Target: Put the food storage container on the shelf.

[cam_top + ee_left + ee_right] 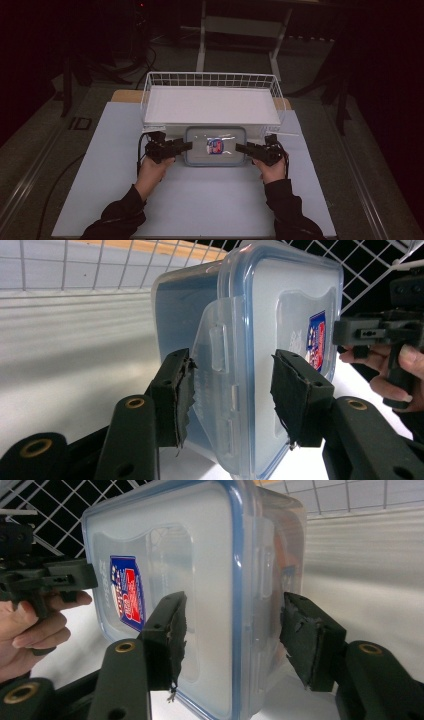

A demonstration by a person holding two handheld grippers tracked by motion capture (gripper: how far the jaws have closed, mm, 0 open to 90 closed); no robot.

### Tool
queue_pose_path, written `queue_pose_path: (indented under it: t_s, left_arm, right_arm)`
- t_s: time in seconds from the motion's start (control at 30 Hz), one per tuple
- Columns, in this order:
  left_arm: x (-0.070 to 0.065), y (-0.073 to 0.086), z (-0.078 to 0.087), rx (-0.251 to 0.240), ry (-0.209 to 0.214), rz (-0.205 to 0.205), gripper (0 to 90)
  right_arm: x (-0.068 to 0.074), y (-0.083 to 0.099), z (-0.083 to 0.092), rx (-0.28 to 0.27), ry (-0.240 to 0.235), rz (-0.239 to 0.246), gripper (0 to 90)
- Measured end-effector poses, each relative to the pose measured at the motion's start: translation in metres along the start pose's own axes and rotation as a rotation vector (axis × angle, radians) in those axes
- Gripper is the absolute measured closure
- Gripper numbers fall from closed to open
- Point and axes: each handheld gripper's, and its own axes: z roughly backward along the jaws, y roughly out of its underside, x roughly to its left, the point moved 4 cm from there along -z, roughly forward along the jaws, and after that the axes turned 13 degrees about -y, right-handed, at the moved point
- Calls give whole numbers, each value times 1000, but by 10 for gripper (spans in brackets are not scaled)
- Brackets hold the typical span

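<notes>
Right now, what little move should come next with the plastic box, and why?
Probably squeeze the right tool shut on its end of the food container. The left tool already clamps the other end, lid and base, while the right tool's pads straddle the rim with a gap showing. With both ends held, the container could be lifted level toward the wire basket behind it.

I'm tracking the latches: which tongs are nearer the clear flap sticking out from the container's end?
Left. The left tongs straddle that flap at one end of the container; the right tongs straddle the opposite end, across the lid.
</notes>
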Motion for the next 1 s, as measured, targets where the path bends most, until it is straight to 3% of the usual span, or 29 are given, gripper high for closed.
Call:
queue_pose_path:
  t_s: [0.3, 0.37, 0.4, 0.43, 0.53, 0.57, 0.7, 0.87, 0.9, 1.0]
  left_arm:
    - [-3, 0, -5, -34, -26, 0, 461]
    - [-5, 0, -4, -43, -76, -18, 448]
    - [-4, -1, -6, -48, -65, -63, 444]
    - [-6, 1, -6, -32, -78, -21, 422]
    - [-6, 3, -10, -24, -100, -37, 412]
    - [-5, 3, -12, -18, -101, -40, 410]
    - [-4, 4, -13, -20, -97, -36, 412]
    - [-8, 3, -3, -45, -95, -21, 411]
    - [-9, 3, -1, -56, -84, -50, 410]
    - [-16, 4, 8, -55, -62, -18, 390]
  right_arm:
    - [2, -1, -5, -6, 48, 11, 386]
    - [2, -1, -6, -5, 58, 9, 380]
    - [2, -1, -6, -2, 64, 4, 376]
    - [2, -1, -6, 0, 71, 3, 368]
    - [-1, 0, -7, 0, 89, 8, 372]
    - [-3, 1, -8, 8, 108, 8, 347]
    - [-5, 1, -8, -1, 106, 9, 362]
    - [0, 0, -3, -10, 130, 24, 354]
    - [0, 0, 0, -18, 133, 33, 354]
    - [6, 1, 6, -18, 139, 60, 350]
